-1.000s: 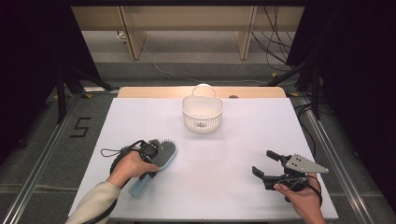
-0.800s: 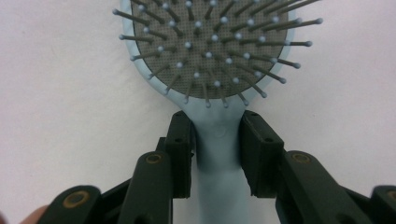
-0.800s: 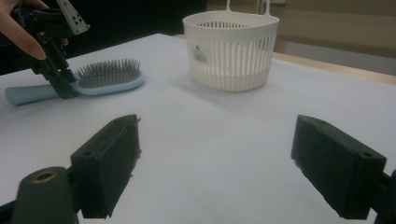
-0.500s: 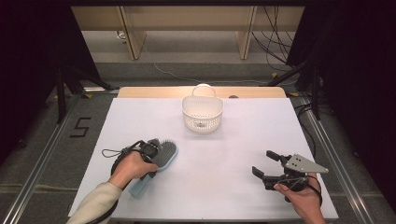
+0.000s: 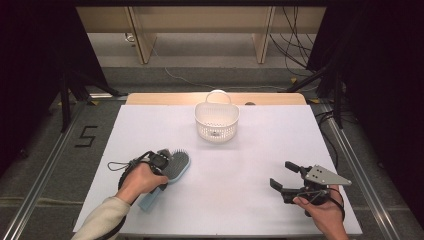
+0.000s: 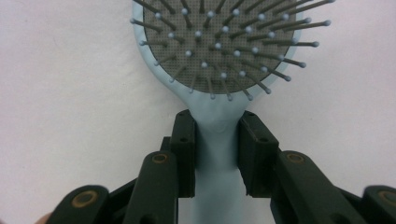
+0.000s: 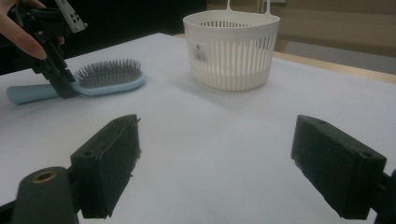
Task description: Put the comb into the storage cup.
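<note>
A light blue hairbrush (image 5: 178, 165) lies bristles up on the white table at the front left, its head pointing away from the person. My left gripper (image 5: 165, 175) is shut on the brush's neck, and in the left gripper view both pads (image 6: 184, 140) press the sides of the handle just below the bristled head (image 6: 210, 42). My right gripper (image 5: 281, 174) hovers low at the front right, open, with nothing between its jaws (image 7: 217, 140). From there I see the hairbrush (image 7: 107, 77) and the left gripper (image 7: 63, 84) off to the left.
A white slatted basket (image 5: 216, 122) with a loop handle stands at the back middle of the table (image 5: 250, 165), also seen ahead of the right gripper as the basket (image 7: 231, 46). A wooden strip runs along the far table edge. Dark floor and cables surround the table.
</note>
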`<state>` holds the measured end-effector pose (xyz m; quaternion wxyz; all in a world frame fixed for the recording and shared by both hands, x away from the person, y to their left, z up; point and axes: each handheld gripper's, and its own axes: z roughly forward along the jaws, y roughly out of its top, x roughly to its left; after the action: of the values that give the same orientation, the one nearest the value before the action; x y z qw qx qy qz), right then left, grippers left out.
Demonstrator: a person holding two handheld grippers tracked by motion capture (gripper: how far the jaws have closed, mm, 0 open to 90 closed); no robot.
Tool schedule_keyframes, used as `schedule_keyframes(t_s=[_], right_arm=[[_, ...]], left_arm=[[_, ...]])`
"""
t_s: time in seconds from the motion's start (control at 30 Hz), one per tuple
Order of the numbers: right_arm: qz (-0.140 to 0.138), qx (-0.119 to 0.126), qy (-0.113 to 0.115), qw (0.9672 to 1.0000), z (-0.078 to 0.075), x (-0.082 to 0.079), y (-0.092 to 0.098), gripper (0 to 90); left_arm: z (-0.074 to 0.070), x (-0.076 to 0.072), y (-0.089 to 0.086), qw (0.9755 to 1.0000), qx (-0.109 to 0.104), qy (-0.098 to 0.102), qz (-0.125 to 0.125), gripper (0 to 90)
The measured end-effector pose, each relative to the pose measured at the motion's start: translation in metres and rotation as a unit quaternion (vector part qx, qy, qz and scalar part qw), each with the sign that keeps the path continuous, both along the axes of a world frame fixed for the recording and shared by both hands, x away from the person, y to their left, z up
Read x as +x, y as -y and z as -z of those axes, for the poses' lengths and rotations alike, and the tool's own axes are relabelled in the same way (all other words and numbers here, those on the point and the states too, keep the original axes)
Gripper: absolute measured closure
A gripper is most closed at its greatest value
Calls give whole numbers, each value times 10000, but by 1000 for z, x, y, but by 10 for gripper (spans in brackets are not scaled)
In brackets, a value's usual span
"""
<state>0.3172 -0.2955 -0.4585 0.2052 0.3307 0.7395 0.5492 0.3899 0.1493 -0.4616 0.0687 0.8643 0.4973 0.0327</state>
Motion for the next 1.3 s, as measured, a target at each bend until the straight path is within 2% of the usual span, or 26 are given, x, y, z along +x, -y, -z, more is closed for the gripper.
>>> schedule_keyframes(t_s=[0.43,0.83,1.03,1.3], right_arm=[[-15,-1,6,10000,0,0,0,161],[-14,-3,5,10000,0,0,0,161],[-27,3,14,10000,0,0,0,161],[-25,6,12,10000,0,-1,0,161]], left_arm=[[0,-3,-1,9997,-145,181,-11,698],[-10,-5,-5,9979,-347,539,-33,699],[-16,-6,-9,9934,-605,973,-97,699],[-22,-7,-10,9869,-842,1369,-165,699]])
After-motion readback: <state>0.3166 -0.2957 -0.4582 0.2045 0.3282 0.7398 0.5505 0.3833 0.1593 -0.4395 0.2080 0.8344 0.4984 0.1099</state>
